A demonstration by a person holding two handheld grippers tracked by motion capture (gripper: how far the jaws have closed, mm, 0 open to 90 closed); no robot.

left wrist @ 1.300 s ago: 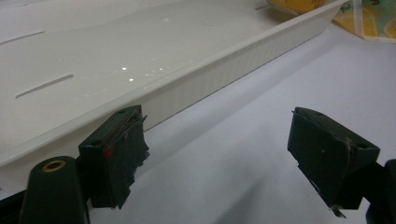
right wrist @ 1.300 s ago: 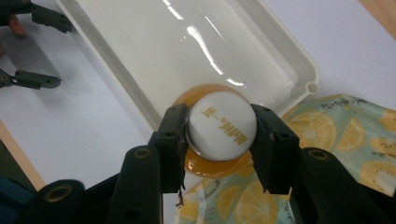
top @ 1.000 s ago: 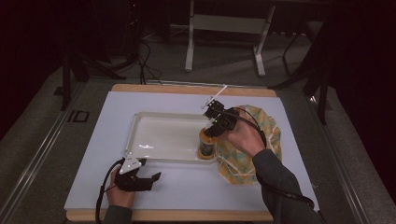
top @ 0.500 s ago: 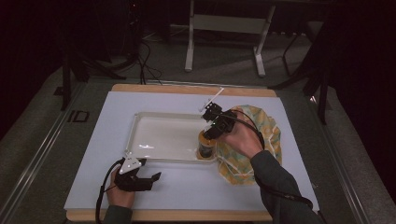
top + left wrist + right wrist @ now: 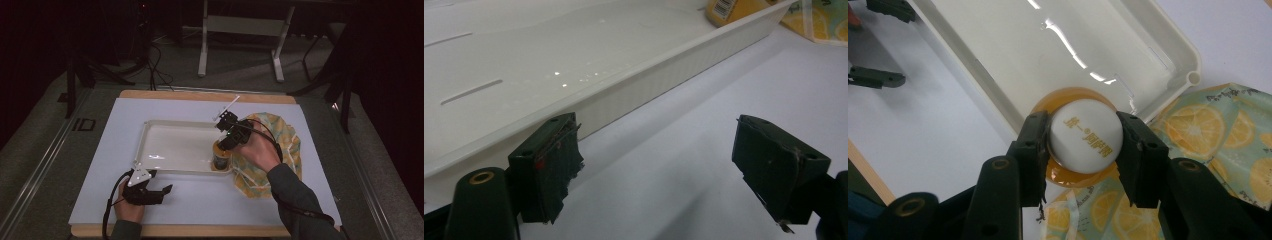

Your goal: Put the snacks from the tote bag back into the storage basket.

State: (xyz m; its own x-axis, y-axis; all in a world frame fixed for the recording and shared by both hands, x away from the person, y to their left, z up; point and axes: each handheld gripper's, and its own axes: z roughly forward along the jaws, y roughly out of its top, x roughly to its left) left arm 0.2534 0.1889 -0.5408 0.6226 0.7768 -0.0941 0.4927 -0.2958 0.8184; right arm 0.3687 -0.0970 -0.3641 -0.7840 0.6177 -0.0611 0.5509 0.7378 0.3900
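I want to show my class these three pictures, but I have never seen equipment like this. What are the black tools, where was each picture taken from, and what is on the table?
No machine works here: a person sits at the table and holds a clamp-like tool with two black jaws in each hand.

The high view looks down from above the person. The other two pictures come from small cameras riding on the tools, looking along their jaws.

On the table lies a white sheet, and on it a shallow white tray and a cloth with an orange-slice print.

The right hand-held gripper is shut on the white cap of a small orange bottle, which stands upright at the tray's near right corner, beside the cloth.

The left hand-held gripper rests in front of the tray with its jaws apart, holding nothing.
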